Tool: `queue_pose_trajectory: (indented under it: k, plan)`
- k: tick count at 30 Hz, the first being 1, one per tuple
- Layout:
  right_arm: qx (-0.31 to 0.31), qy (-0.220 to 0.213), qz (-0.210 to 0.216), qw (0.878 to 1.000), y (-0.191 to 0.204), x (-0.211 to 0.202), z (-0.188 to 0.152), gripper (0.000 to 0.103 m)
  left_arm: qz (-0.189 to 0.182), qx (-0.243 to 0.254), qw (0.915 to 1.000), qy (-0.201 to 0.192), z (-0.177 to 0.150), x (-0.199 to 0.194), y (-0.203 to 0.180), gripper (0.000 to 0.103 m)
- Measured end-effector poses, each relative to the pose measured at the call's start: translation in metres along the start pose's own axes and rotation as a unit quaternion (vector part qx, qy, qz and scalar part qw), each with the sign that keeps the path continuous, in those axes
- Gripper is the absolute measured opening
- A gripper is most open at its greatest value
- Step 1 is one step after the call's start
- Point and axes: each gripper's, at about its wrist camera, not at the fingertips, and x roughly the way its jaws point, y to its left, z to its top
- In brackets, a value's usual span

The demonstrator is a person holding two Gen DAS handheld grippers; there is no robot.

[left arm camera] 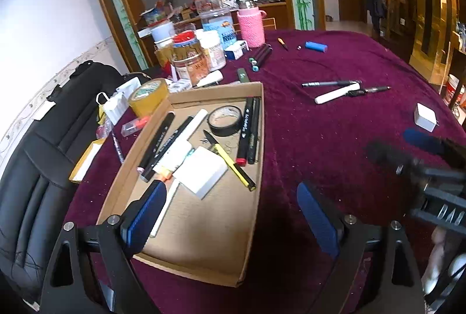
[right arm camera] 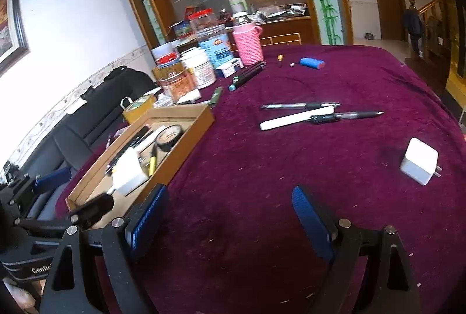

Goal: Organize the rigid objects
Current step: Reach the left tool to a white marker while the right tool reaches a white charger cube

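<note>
An open cardboard tray [left arm camera: 260,139] [right arm camera: 189,145] on the maroon cloth holds several markers, a black tape roll [left arm camera: 225,120], a yellow pen and a white adapter [left arm camera: 201,171]. My left gripper [left arm camera: 231,210] hangs open over the tray's near right corner, nothing between its pads. My right gripper [right arm camera: 230,216] is open above bare cloth just right of the tray. Loose on the cloth lie a white marker [left arm camera: 336,94] [right arm camera: 294,119], two black pens [right arm camera: 300,105], a white charger plug [left arm camera: 425,117] [right arm camera: 419,161] and a blue cylinder [left arm camera: 316,46] [right arm camera: 312,63].
Jars, tubs and a pink knitted bottle [left arm camera: 251,27] crowd the table's far left, with black markers [left arm camera: 262,55] lying beside them. A yellow tape roll [left arm camera: 148,97] and small boxes sit left of the tray. A black chair [left arm camera: 43,154] stands at the table's left edge.
</note>
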Motion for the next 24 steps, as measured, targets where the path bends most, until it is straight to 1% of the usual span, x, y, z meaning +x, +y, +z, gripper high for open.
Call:
queue_pose_trajectory:
  k: [4, 11, 13, 15, 17, 19, 20, 22, 24]
  plan:
    - [0.006, -0.014, -0.018, 1.000, -0.021, -0.007, 0.017, 0.090, -0.001, 0.008, 1.0000, 0.005, 0.002, 0.005, -0.005, 0.091]
    - [0.021, -0.046, -0.079, 0.996, -0.078, -0.015, 0.057, 0.092, -0.003, 0.019, 0.9997, 0.018, 0.007, 0.019, -0.015, 0.091]
    - [0.032, -0.058, -0.093, 0.993, -0.097, -0.014, 0.065, 0.092, -0.020, 0.020, 0.9992, 0.028, 0.010, 0.024, -0.019, 0.091]
    - [0.048, -0.075, -0.109, 0.990, -0.121, -0.014, 0.073, 0.091, -0.048, 0.015, 0.9979, 0.041, 0.015, 0.030, -0.023, 0.091]
    - [0.079, -0.086, -0.130, 0.985, -0.151, -0.011, 0.079, 0.091, -0.075, 0.012, 0.9959, 0.050, 0.021, 0.036, -0.029, 0.091]
    - [0.107, -0.093, -0.140, 0.980, -0.173, -0.011, 0.080, 0.091, -0.104, 0.011, 0.9925, 0.063, 0.030, 0.046, -0.039, 0.091]
    - [0.131, -0.098, -0.143, 0.976, -0.190, -0.012, 0.078, 0.091, -0.114, 0.011, 0.9911, 0.068, 0.033, 0.050, -0.043, 0.091]
    - [0.165, -0.102, -0.138, 0.971, -0.209, -0.015, 0.072, 0.091, -0.144, 0.012, 0.9860, 0.083, 0.045, 0.063, -0.056, 0.091]
    - [0.204, -0.088, -0.130, 0.966, -0.226, -0.012, 0.067, 0.091, -0.162, 0.021, 0.9826, 0.089, 0.057, 0.076, -0.073, 0.091]
